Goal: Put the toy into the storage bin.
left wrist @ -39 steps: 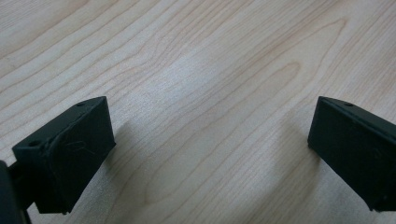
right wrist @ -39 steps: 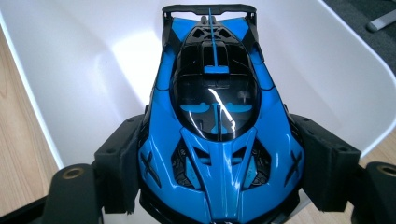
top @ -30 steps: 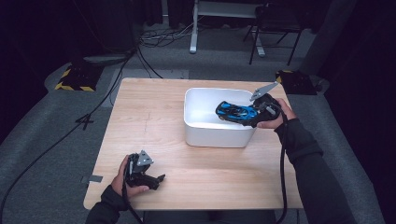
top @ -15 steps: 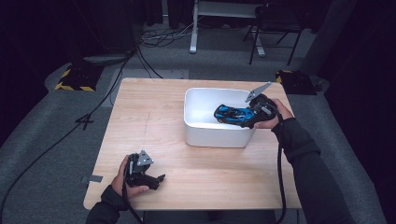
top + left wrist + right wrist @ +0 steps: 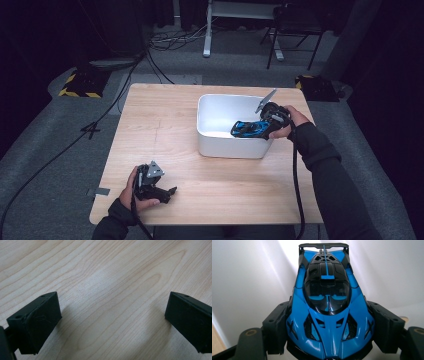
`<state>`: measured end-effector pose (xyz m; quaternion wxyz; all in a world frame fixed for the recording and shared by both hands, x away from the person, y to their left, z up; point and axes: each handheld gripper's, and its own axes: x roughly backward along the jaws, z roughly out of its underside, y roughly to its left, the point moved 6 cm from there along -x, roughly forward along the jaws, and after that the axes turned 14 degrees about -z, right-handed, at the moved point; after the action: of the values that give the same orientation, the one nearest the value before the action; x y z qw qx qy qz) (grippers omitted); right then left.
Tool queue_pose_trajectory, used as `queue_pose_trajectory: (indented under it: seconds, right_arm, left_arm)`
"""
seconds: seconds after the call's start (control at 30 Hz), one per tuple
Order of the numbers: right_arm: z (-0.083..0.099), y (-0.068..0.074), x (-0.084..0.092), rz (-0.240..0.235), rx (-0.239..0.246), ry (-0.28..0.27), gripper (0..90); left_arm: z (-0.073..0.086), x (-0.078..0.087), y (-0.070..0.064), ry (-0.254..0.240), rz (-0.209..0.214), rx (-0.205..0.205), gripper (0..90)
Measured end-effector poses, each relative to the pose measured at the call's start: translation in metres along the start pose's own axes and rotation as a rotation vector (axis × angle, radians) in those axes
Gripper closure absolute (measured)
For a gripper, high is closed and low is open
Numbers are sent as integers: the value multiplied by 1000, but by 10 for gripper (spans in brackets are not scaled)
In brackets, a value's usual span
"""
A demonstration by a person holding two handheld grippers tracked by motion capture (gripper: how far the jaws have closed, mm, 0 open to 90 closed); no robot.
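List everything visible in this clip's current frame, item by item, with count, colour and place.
Toy car: one, blue and black, held over the inside of the bin.
Bin: one, white, on the table's right half.
Table: one, light wood, centre.
Chair: one, black, on the floor behind the table.
Hazard-striped plate: one, yellow and black, on the floor far left.
Cables: several, dark, on the grey floor.
Left gripper: one, black, fingers open, near the table's front edge.
Right gripper: one, black, fingers shut on the toy car.
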<state>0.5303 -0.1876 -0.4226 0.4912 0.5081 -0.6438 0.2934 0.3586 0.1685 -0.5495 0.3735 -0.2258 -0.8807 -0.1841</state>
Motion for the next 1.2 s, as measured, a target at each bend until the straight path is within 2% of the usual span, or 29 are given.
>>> queue_pose_trajectory:
  seconds: [0.13,0.17,0.23,0.27,0.33,0.37,0.43,0.53,0.63,0.77,1.07,1.2]
  right_arm:
    - [0,-3,1,23,-5,55,261]
    - [0,-3,1,23,-5,55,261]
    - [0,-3,-1,12,-2,93,260]
    - [1,3,-1,1,-72,124,261]
    - [0,3,0,22,-71,147,261]
    - [0,4,1,26,-57,174,261]
    - [0,3,1,31,-50,180,261]
    - [-1,3,-1,33,-63,198,261]
    - [-2,2,-1,59,-54,237,260]
    - [-1,3,-2,45,-60,236,260]
    - [-1,5,2,74,-37,268,259]
    - [1,5,2,55,-52,256,258]
  left_arm:
    - [0,0,0,0,0,0,6]
    - [0,0,0,-1,-1,0,6]
    - [0,0,0,0,0,0,6]
    - [0,0,0,-1,0,0,6]
    - [0,0,0,0,0,0,6]
    - [0,0,0,0,0,-1,6]
    - [0,0,0,-1,1,2,6]
    - [0,0,0,0,0,-1,6]
    - [0,0,0,-1,1,1,6]
    - [0,0,0,-1,-1,0,6]
    - [0,0,0,0,4,2,6]
    - [0,0,0,0,4,0,6]
